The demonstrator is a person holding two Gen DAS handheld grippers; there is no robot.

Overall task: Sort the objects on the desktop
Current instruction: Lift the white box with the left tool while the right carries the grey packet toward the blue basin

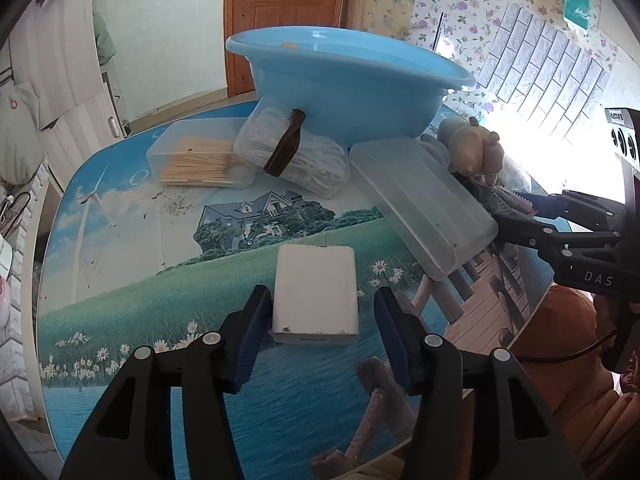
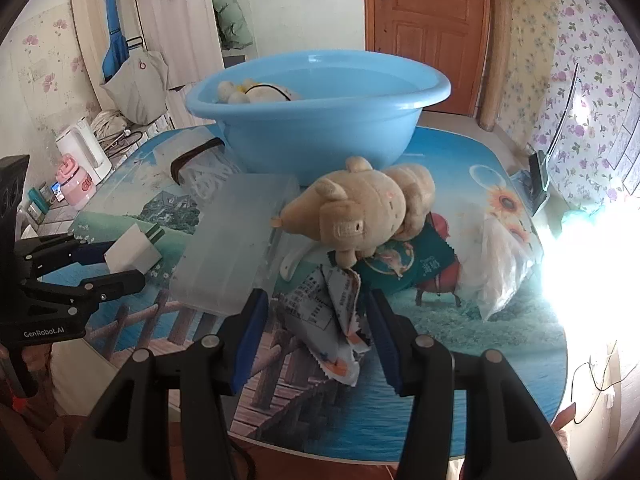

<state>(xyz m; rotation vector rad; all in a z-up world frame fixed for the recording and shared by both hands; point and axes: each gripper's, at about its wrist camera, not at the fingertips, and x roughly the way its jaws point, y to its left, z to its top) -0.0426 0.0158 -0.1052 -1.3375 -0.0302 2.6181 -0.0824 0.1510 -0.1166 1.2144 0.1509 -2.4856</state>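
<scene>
A white charger block (image 1: 316, 292) lies on the picture-printed table (image 1: 120, 280), between the fingers of my left gripper (image 1: 320, 320). The jaws stand open, and there is a clear gap on the block's right side. The right wrist view shows the same left gripper (image 2: 124, 264) around the charger (image 2: 132, 254). My right gripper (image 2: 316, 328) is open over a crumpled grey snack packet (image 2: 320, 312), which lies between its blue pads without being pressed. A tan plush toy (image 2: 360, 208) rests on more packets just beyond. A blue basin (image 2: 320, 132) stands behind with a pale toy (image 2: 256, 92) inside.
A frosted clear box (image 1: 424, 216) lies tilted between the two grippers. A box of toothpicks (image 1: 200, 156) and a clear box with a brown band (image 1: 292, 156) sit by the basin (image 1: 352, 88). A teal packet (image 2: 412, 264) and a plastic bag (image 2: 504, 264) lie right. The table edge is close below.
</scene>
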